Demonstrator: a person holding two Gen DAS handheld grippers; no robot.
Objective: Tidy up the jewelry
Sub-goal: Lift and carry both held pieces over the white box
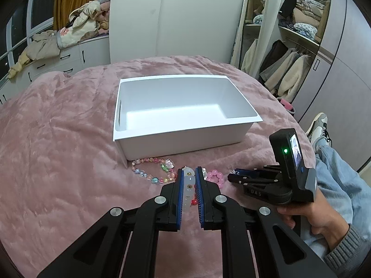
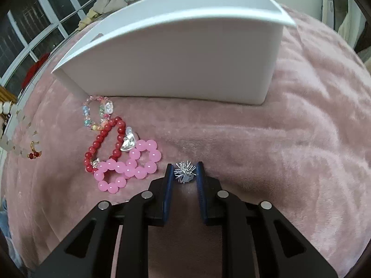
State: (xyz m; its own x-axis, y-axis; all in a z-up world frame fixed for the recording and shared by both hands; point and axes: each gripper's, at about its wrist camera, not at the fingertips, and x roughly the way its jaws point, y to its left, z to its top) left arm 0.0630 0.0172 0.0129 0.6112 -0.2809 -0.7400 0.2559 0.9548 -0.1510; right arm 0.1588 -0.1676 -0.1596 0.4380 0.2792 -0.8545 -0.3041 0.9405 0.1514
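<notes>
A white open box sits on the pink blanket; it also shows in the right wrist view. My left gripper is shut on a white bead bracelet, also seen hanging at the left of the right wrist view. My right gripper is shut on a silver spiky brooch just above the blanket. A multicolour bead bracelet, a red bead bracelet and a pink bead bracelet lie in front of the box, left of my right gripper.
The pink blanket covers the bed. The right-hand gripper body shows in the left wrist view, held by a hand. A silver charm lies on the red bracelet. A wardrobe and mirror stand behind.
</notes>
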